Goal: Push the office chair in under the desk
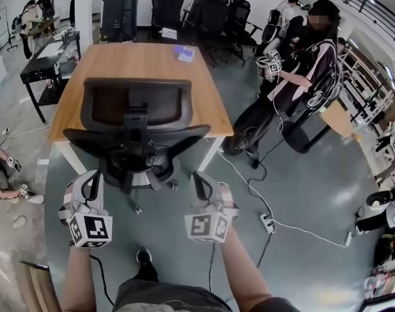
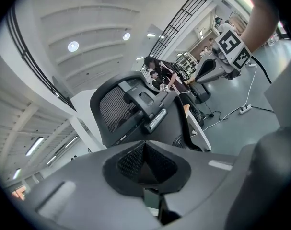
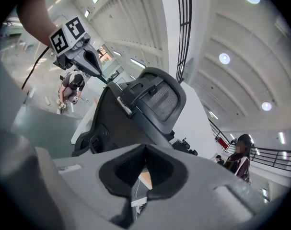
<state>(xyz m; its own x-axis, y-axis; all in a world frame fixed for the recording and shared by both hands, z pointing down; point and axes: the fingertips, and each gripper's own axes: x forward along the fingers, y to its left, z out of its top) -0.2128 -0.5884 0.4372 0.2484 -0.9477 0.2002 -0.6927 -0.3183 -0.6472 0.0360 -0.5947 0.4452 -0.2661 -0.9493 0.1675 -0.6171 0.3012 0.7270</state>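
From the head view I see the office chair straight ahead, back towards me, seat partly beneath the near edge of the wooden counter. I hold the left gripper and right gripper low on either side of the backrest, apparently not touching it, I judge so as to shove evenly. The left gripper view adds what that angle hides, its jaws pressed together on nothing. The right gripper view shows the same closed, empty jaws, with a bystander far right.
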